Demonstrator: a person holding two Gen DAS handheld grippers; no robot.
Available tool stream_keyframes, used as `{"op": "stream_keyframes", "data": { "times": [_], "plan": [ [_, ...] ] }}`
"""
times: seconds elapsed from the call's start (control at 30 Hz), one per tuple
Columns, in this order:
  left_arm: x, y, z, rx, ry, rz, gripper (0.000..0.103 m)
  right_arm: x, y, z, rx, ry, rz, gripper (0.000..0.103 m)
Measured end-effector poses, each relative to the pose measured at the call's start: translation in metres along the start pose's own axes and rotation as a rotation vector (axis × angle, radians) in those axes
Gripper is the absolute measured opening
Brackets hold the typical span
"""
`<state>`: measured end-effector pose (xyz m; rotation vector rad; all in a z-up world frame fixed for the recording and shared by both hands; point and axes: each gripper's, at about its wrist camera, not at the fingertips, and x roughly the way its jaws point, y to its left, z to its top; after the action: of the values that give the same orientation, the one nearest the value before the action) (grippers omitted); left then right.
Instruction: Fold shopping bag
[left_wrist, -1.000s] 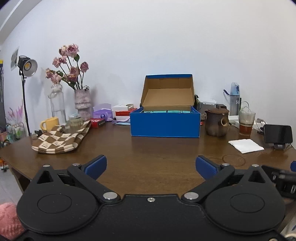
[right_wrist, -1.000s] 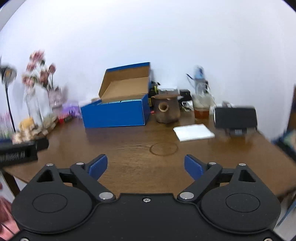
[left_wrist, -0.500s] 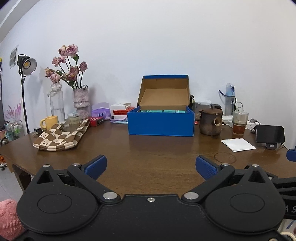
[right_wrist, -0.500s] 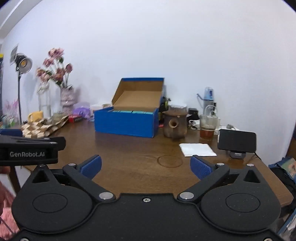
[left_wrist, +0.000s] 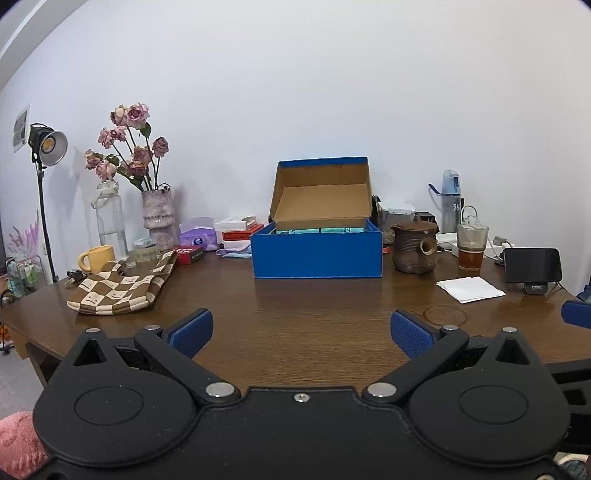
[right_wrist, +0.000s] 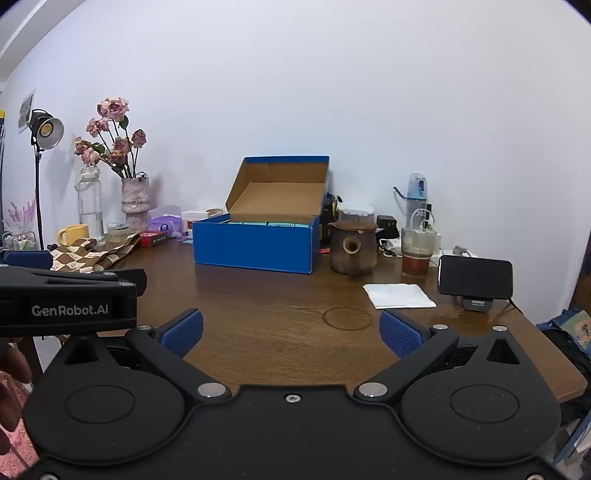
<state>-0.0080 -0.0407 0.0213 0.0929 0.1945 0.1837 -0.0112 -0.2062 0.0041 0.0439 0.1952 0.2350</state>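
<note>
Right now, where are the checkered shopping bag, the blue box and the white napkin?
checkered shopping bag (left_wrist: 118, 288), left wrist view, middle of its cloth.
blue box (left_wrist: 317, 254), left wrist view, front wall.
white napkin (right_wrist: 399, 295), right wrist view, its centre.

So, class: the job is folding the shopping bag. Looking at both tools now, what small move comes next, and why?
Probably carry the left tool toward the brown-and-cream checkered fabric bag. Both tools, left and right tool, are open and empty above the brown wooden table, while the bag lies untouched and crumpled at the left.
</note>
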Motion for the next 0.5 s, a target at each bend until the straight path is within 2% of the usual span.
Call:
{"op": "stream_keyframes", "data": {
  "times": [0.27,0.5],
  "plan": [
    [-0.0033,-0.0015,-0.0011,0.002,0.006,0.004,0.103,0.0001,0.0006,0.0015,0.016,0.040,-0.005,0.102],
    [-0.0066,0.0035,0.0000,0.004,0.009,-0.007,0.103,0.0029,0.0035,0.0017,0.014,0.041,-0.038,0.101]
  ]
}}
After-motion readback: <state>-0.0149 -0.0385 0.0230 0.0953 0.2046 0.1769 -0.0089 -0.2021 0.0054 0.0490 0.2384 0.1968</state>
